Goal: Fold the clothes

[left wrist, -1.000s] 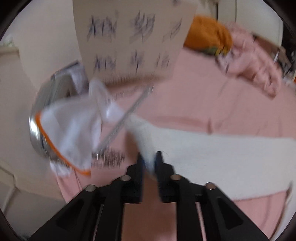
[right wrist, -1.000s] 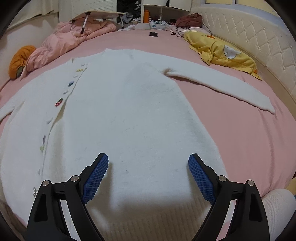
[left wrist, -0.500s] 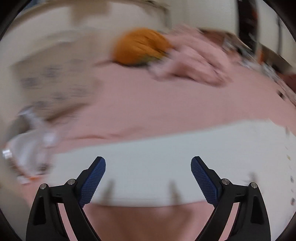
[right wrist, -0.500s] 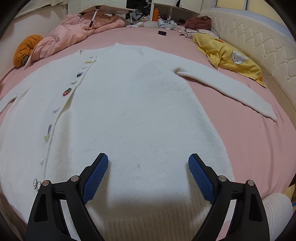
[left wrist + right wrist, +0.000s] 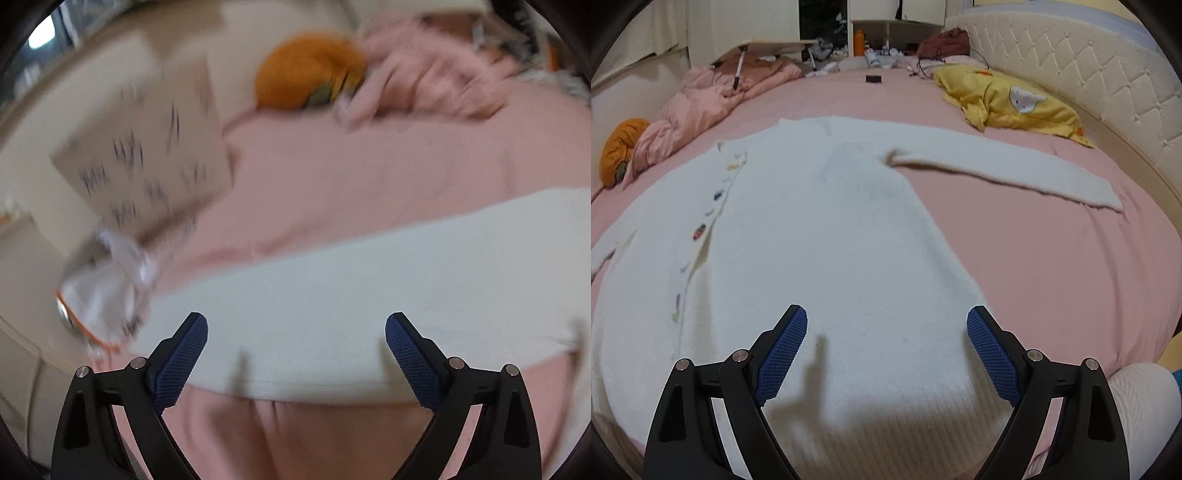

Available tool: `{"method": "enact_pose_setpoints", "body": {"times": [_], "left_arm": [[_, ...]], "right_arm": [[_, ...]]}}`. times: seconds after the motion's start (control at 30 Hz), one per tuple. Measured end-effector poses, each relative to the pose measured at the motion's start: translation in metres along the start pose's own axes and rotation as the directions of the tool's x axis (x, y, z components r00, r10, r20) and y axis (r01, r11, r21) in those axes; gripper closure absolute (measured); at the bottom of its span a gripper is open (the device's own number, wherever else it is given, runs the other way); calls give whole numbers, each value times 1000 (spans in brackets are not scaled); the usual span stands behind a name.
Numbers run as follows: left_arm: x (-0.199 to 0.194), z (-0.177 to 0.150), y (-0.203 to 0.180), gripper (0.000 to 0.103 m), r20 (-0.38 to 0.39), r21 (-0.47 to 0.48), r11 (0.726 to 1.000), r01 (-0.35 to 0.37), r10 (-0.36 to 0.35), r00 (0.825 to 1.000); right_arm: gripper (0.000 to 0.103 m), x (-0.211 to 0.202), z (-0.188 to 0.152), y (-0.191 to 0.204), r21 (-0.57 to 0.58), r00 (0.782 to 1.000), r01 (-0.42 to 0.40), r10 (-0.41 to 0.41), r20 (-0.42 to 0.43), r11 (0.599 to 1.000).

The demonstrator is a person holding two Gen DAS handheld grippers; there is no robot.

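Both my jaws stand spread wide, holding nothing, above the white cardigan (image 5: pixel 820 236) laid flat on the pink bed (image 5: pixel 1052 258).

My right gripper (image 5: pixel 886 343) hovers over the cardigan's ribbed hem, its blue pads (image 5: pixel 781 354) apart and off the knit; the cardigan lies front up, a row of coloured buttons (image 5: pixel 699 232) running down its left part, one sleeve (image 5: pixel 1008 173) stretched out toward the yellow pillow (image 5: pixel 1012 107) by the quilted headboard (image 5: pixel 1082 85). My left gripper (image 5: pixel 295 354) hangs open over the other sleeve (image 5: pixel 369 295), which lies as a white band across the sheet; this view is blurred. Beyond the sleeve sit an orange cushion (image 5: pixel 306 74) and a crumpled pink duvet (image 5: pixel 424 81), with a patterned box (image 5: pixel 147 162) at the bed's edge.
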State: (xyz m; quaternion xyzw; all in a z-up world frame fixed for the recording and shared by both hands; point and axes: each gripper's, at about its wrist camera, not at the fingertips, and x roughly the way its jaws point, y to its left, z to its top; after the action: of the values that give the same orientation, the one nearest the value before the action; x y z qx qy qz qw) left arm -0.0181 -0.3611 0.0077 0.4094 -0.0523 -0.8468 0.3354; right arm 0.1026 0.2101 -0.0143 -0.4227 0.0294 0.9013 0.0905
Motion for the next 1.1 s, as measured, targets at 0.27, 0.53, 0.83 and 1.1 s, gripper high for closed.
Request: {"method": "enact_pose_setpoints", "body": {"times": [0.27,0.53,0.83,1.1], "left_arm": [[-153,-33,-44,0,42,134,866,482,-491,870],[-231,-152,-123,0,0,326,799,506,-535,845],[-258,-160,-123,0,55,384,777,499,-558,828],[-257,-166,-129,0,32,382,782,492,-543,839]], "right_arm": [[14,-41,1,27,-74,991,-90,97,97,993],[14,-76,-18,49,-138,977,-155,173,128,978],[14,-90,-24,55,-186,966,-166,198,168,968],[14,-90,-23,51,-167,965,-175,203,167,970]]}}
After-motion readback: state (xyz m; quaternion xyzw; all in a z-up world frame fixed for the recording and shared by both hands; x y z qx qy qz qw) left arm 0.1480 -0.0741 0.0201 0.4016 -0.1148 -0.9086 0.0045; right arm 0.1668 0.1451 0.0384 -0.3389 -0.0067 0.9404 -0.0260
